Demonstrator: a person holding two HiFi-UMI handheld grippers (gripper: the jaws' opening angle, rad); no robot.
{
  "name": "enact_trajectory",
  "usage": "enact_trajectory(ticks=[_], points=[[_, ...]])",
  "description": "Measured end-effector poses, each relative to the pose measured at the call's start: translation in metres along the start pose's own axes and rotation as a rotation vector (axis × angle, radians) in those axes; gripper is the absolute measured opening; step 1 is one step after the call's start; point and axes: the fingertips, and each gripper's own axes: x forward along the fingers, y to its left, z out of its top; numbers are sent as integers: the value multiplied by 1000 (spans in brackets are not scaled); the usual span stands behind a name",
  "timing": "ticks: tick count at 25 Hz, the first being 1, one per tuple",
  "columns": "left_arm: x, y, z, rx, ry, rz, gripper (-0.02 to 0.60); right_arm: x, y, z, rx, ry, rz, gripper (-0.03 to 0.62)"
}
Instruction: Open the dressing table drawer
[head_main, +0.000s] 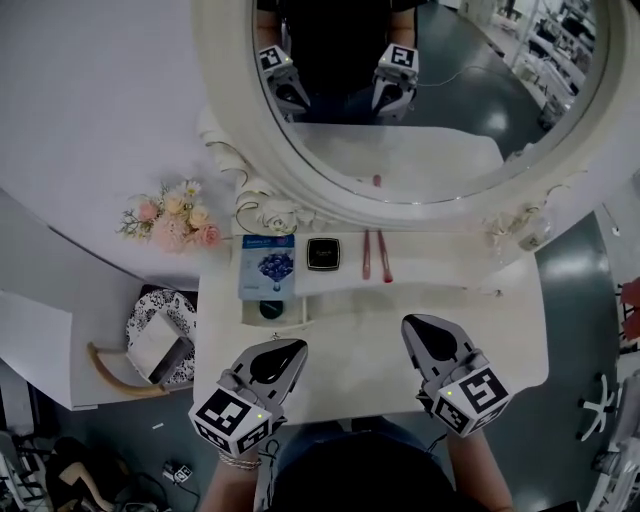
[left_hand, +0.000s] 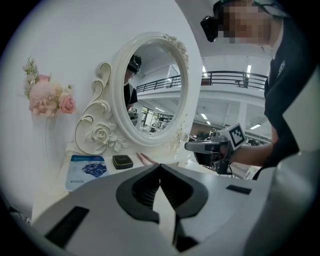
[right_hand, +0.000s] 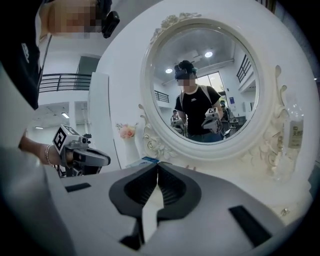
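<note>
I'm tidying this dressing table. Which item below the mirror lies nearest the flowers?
The blue packet, at the row's left end. The black compact case sits right of it, and the two pink sticks lie further right.

Staged vanity corner set up inside a large open hall. White desk (head_main: 520, 330) with ornate oval mirror (head_main: 430, 110), pink flowers (head_main: 175, 218), black compact (head_main: 323, 253). Around it: upper-level railing (left_hand: 235, 76), ceiling strip lights (left_hand: 248, 69), grey floor (head_main: 575, 300), swivel-chair base (head_main: 603, 405).
</note>
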Motion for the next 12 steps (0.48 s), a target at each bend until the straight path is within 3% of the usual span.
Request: enact_trajectory(ticks=[12], points=[[-9,-6,51,48,-96,69,17,-21,-16,38,-42,-81,9,18]])
